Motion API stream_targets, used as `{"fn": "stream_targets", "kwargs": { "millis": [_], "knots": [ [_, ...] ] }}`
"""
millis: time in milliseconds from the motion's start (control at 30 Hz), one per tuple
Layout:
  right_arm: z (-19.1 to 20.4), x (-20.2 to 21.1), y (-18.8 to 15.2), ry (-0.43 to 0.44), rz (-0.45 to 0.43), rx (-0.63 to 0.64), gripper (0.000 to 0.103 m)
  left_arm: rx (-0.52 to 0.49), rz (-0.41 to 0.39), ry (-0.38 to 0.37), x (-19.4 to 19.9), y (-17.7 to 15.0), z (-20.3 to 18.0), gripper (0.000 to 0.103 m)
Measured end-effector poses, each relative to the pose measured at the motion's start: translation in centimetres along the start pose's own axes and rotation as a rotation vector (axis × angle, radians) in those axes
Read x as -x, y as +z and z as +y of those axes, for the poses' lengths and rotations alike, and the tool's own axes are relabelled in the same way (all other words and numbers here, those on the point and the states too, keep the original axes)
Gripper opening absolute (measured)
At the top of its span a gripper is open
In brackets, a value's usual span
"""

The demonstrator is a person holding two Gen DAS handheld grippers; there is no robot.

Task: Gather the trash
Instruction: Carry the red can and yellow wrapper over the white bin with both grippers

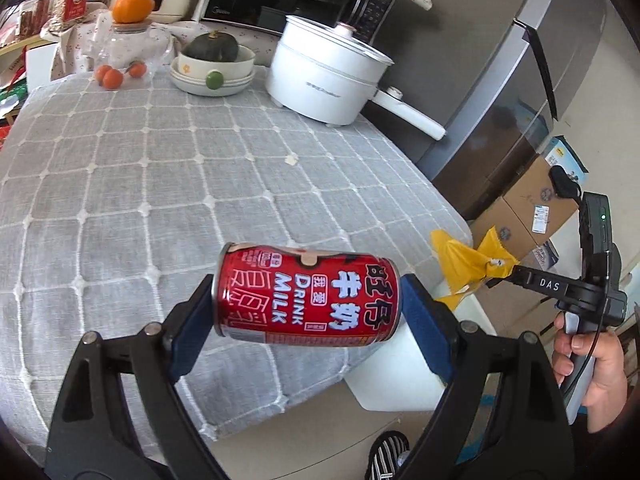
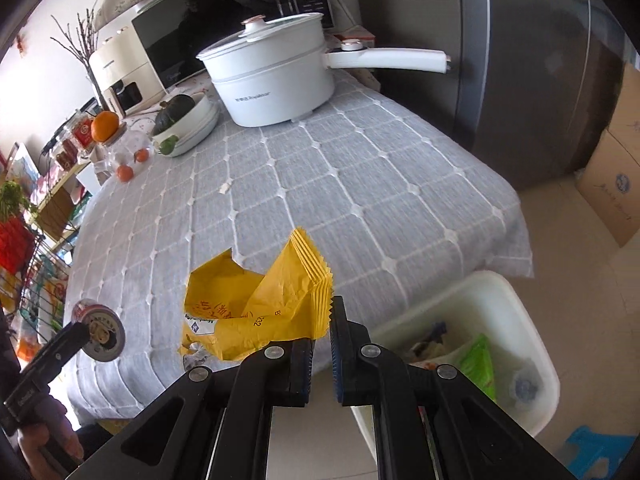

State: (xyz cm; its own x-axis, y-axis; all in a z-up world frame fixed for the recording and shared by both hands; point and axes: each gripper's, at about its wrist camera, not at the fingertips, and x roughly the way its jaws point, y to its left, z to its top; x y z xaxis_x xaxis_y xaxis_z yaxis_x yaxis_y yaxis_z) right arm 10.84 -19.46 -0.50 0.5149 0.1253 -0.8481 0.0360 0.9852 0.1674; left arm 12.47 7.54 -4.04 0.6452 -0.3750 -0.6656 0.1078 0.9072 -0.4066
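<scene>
Red and lying crosswise, the milk can (image 1: 307, 295) sits clamped end to end in the left gripper (image 1: 308, 316), its long axis running from one blue pad to the other, raised over the near corner of the table (image 1: 160, 168). Beside that corner, on the floor, stands the white bin (image 2: 472, 304), and everything turns on it: the right gripper (image 2: 322, 344), nearly closed on a pinched edge of the yellow wrapper (image 2: 256, 304), hangs just beside the bin's rim and is the nearer of the two; the can is on the far side of that wrapper from the bin. Inside the bin a green packet and other scraps show, though how full it is seems hard to judge, since the right gripper's fingers cover its near wall.
</scene>
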Motion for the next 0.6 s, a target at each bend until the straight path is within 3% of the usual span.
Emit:
{"fn": "stream_targets", "kwargs": {
  "millis": [200,367,600],
  "knots": [
    [-4.8,2.3,-1.0,-0.052,-0.006,-0.02,0.008,-0.051,0.035,-0.126,-2.8,-0.2,-5.4,0.089],
    [-10.5,3.5,-1.7,-0.096,-0.003,-0.106,0.009,-0.166,0.077,-0.212,-5.1,-1.6,-11.1,0.089],
    [-17.8,4.7,-3.4,-0.164,0.018,-0.224,0.009,-0.298,0.169,-0.256,-9.4,-4.5,-16.6,0.089]
  ]
}}
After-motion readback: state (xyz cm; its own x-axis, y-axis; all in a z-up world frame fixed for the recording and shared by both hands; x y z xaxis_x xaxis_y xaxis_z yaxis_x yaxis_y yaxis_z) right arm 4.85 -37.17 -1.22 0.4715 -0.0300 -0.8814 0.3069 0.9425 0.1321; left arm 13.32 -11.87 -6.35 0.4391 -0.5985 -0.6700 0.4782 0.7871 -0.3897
